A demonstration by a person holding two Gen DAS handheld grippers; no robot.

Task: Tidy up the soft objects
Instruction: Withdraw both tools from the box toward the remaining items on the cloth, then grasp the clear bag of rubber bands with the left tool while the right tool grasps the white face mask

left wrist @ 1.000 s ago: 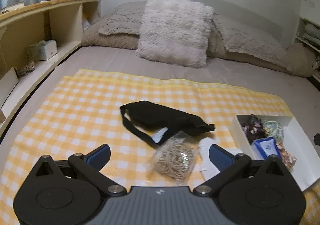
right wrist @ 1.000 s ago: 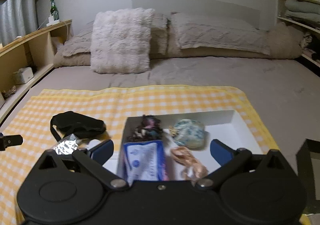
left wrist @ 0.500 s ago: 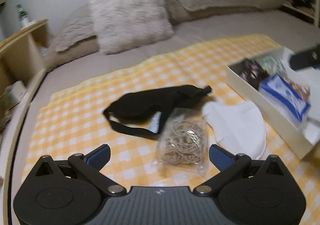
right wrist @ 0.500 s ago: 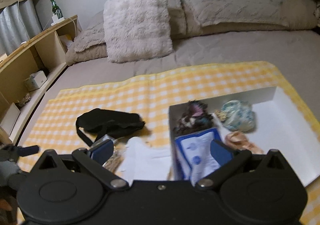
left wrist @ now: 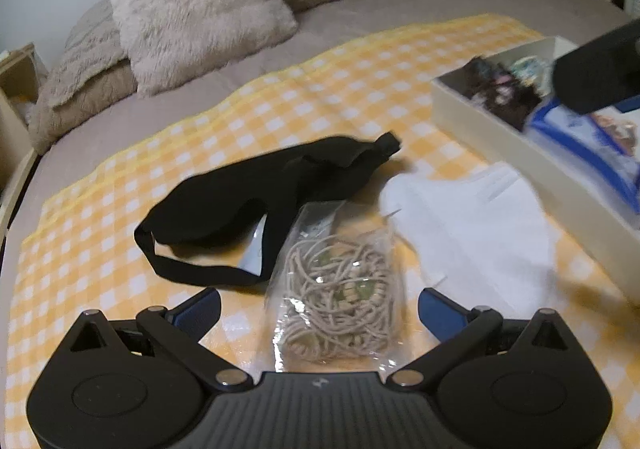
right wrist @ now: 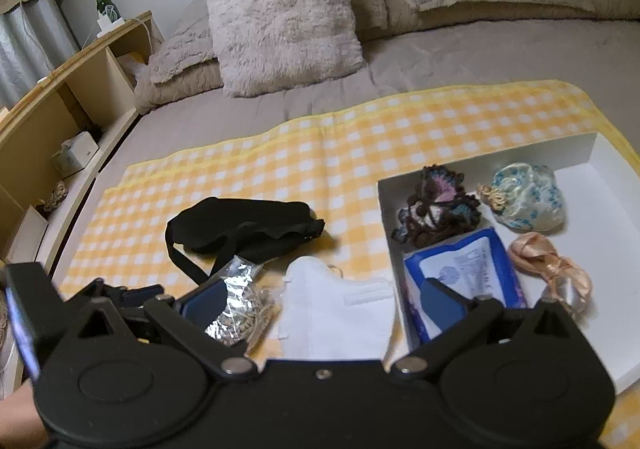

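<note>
Shelf unit (right wrist: 48, 97): far left of the right wrist view, wooden, its lower end cut off by the frame edge; a green bottle (right wrist: 103, 5) stands on top.
Left gripper (left wrist: 320, 307): bottom centre of its own view, blue fingers spread wide, holding nothing; its body also shows blurred at lower left of the right wrist view.
Sleep mask (left wrist: 256, 201): black, centre-left on the yellow checked cloth (left wrist: 120, 209); its strap loops toward the camera and partly crosses the bag's upper edge.
Bag of rubber bands (left wrist: 340, 289): clear plastic, lying between the left gripper's fingers but touched by neither; label at its top unreadable.
Fluffy pillow (right wrist: 280, 13): upper centre, leaning on the grey pillows behind.
White cloth (left wrist: 472, 225): right of the bag, folded, motion-blurred, edges hard to trace.
Right gripper (right wrist: 324, 305): jaws wide apart, empty, above the white cloth; its left finger covers part of the bag.
White box (right wrist: 600, 217): right side, near corner hidden by the gripper body; holds a dark crocheted piece (right wrist: 436, 209), blue packet (right wrist: 472, 265), patterned pouch (right wrist: 528, 197) and peach fabric (right wrist: 552, 269).
</note>
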